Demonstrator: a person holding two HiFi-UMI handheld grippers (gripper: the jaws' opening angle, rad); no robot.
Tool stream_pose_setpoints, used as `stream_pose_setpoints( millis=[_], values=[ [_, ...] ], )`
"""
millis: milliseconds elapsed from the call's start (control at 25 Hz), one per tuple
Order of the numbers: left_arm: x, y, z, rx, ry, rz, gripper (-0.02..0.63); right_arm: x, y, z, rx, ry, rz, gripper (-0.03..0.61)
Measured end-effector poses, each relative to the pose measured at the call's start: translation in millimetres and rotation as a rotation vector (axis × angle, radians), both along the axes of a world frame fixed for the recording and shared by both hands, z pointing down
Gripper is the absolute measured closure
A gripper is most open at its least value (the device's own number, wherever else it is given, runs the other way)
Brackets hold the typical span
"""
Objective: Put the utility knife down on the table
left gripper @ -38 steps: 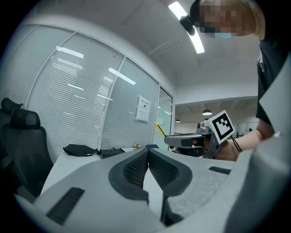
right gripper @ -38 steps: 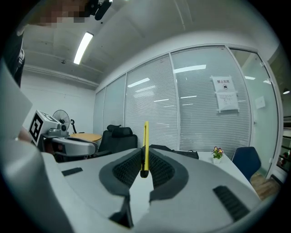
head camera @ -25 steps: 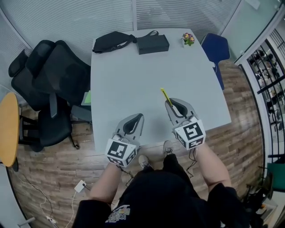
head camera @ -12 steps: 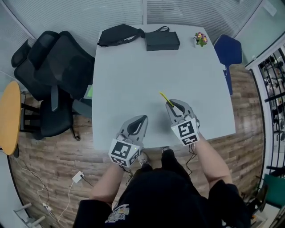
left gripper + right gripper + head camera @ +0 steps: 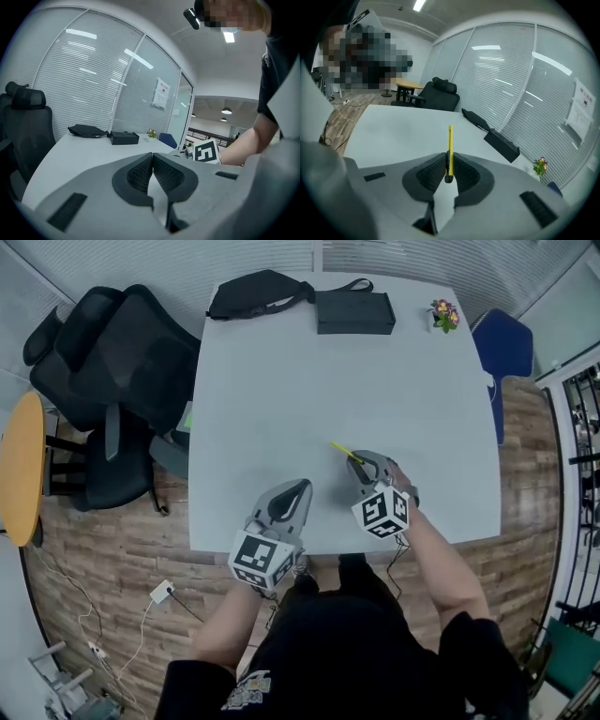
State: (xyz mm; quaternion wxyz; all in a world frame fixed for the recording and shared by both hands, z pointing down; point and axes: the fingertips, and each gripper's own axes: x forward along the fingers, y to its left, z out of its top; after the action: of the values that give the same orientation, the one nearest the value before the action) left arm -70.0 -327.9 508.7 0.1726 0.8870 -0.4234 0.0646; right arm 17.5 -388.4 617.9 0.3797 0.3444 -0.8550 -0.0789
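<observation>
A slim yellow utility knife (image 5: 450, 147) with a black end is clamped between the pads of my right gripper (image 5: 449, 165) and sticks out forward over the white table (image 5: 393, 129). In the head view the knife (image 5: 343, 452) points up-left from the right gripper (image 5: 362, 461), low over the table's near right part. My left gripper (image 5: 298, 487) hangs at the near table edge, jaws shut with nothing between them. In the left gripper view its pads (image 5: 140, 171) meet, and the right gripper's marker cube (image 5: 206, 152) shows to the right.
At the table's far edge lie a black bag (image 5: 251, 292), a black box (image 5: 353, 311) and a small flower pot (image 5: 443, 314). Black office chairs (image 5: 103, 362) stand left of the table, a blue chair (image 5: 503, 348) at its right. A round wooden table (image 5: 21, 465) is far left.
The right gripper has sunk toward the table with the knife and rolled; its marker cube now sits lower. The left gripper has dropped slightly and moved a little toward the table edge.
</observation>
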Motion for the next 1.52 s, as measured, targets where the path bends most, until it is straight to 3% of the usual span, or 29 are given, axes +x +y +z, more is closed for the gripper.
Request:
stream_pose_setpoints(
  millis=[600, 1080, 1520],
  values=[
    [6, -7, 33, -0.08, -0.002, -0.04, 0.607, 3, -4, 87, -0.182, 0.109, -0.076, 0.526],
    [9, -12, 39, -0.094, 0.015, -0.052, 0.607, 2, 0, 114, -0.308, 0.119, -0.076, 0.525],
    [9, -10, 41, -0.099, 0.024, -0.06, 0.607, 2, 1, 118, -0.361, 0.072, -0.065, 0.511]
  ],
)
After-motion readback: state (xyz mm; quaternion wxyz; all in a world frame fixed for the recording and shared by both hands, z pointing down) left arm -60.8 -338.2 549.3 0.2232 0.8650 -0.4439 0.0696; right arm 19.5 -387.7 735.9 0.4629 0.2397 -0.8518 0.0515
